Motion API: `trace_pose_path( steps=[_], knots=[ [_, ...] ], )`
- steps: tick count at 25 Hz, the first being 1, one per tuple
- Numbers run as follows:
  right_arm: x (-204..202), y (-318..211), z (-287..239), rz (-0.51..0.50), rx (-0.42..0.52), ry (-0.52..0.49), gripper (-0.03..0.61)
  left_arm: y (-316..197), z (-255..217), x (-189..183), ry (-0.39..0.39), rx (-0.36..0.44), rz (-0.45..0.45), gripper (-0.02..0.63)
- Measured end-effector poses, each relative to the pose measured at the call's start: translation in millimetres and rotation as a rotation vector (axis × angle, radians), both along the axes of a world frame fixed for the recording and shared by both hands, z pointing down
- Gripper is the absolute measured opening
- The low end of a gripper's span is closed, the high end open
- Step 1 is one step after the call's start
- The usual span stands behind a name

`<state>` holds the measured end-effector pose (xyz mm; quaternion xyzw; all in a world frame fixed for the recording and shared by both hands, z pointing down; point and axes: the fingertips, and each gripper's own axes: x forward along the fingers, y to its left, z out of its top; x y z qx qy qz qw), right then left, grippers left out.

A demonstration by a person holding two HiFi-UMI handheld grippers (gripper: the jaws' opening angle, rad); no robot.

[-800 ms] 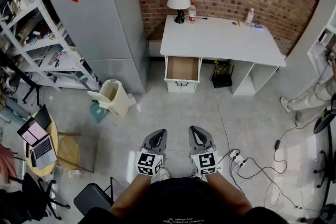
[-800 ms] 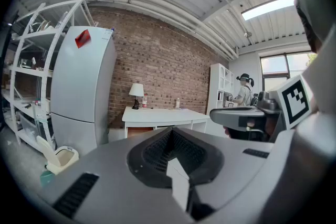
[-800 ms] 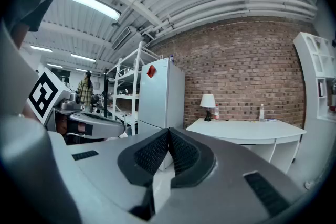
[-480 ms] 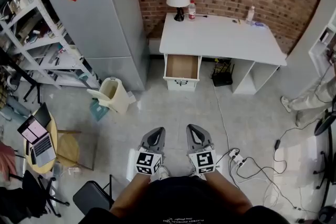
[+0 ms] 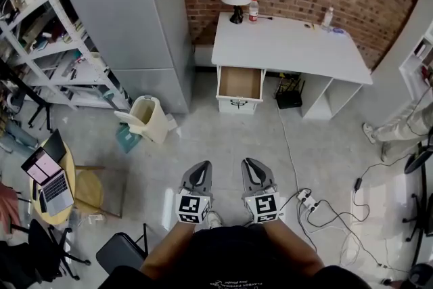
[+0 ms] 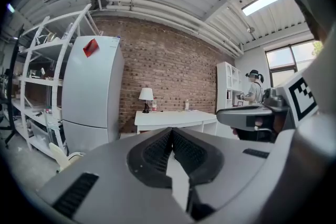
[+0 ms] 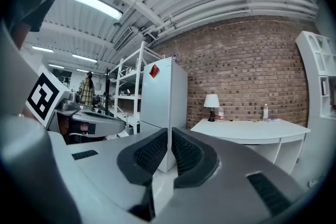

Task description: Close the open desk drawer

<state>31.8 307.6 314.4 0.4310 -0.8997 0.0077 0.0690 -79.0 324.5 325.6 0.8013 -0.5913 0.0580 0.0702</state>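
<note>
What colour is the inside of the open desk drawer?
Light brown, like bare wood. The drawer shows best in the head view.

Head view: I cannot identify the small items [image 5: 330, 25] at the far end of the desk [image 5: 291, 54]; they are too small. The handle on the drawer [image 5: 239, 83] is likewise too small to make out. A person [image 5: 400, 126] at the right edge is cut off; I see only a leg and a shoe. The shelving [image 5: 37, 44] runs past the left edge.

Left gripper view: the body of the left gripper [image 6: 171, 134] blocks the desk's lower front, and I cannot make out the drawer there.
</note>
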Motion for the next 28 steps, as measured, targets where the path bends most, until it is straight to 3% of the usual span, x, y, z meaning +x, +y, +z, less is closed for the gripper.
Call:
trace_pose_path(
  steps=[10, 19, 28],
  knots=[
    [-29.1, -1.3, 0.3, 0.052, -0.019, -0.001, 0.029, -7.2, -10.2, -24.2, 0.030, 0.037, 0.089, 0.008],
    [-38.7, -38.8, -1.9, 0.059, -0.013, 0.000, 0.029, -53.4, -12.4, -40.6, 0.020, 0.029, 0.065, 0.008],
    [-23.2, -103.1, 2.8, 0.071, -0.018, -0.008, 0.028, -118.7, -16.2, -15.4, -0.009, 0.036, 0.089, 0.008]
  ],
)
